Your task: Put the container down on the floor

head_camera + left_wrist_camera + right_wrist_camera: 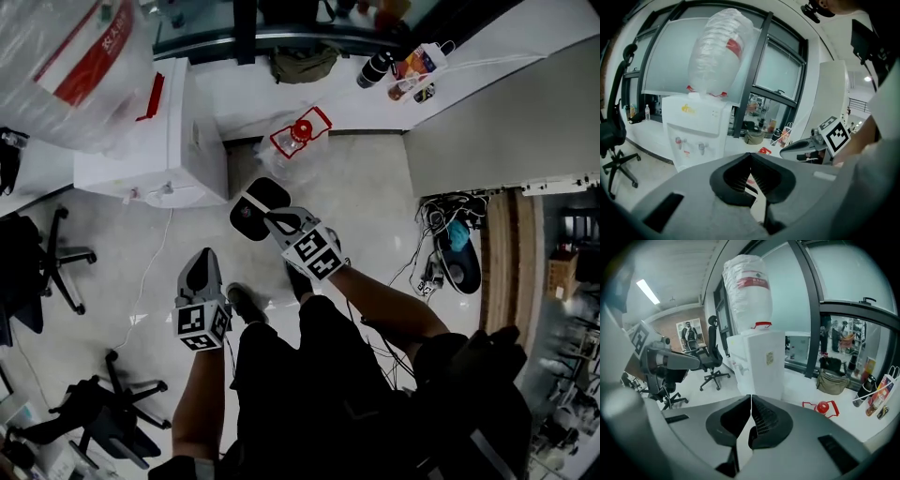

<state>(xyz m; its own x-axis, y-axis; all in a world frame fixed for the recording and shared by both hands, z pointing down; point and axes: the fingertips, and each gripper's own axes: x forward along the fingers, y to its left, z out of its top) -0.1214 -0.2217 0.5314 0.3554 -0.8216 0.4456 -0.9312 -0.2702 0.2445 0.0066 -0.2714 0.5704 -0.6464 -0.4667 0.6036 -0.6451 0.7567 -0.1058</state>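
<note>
Floor [366, 187] beyond closed, empty left hand-held gripper [200, 270] and right hand-held gripper [258, 207] bore the container [298, 137]; set-down judged done, only withdrawal left.

Lies open across the pale floor [370, 192] at centre frame, right of the container [298, 133]. Closes off at upper left against the water dispenser [173, 141], at left and lower left against office chairs [58, 258], at right against tangled cables [433, 246] below the grey partition [497, 122].
</note>
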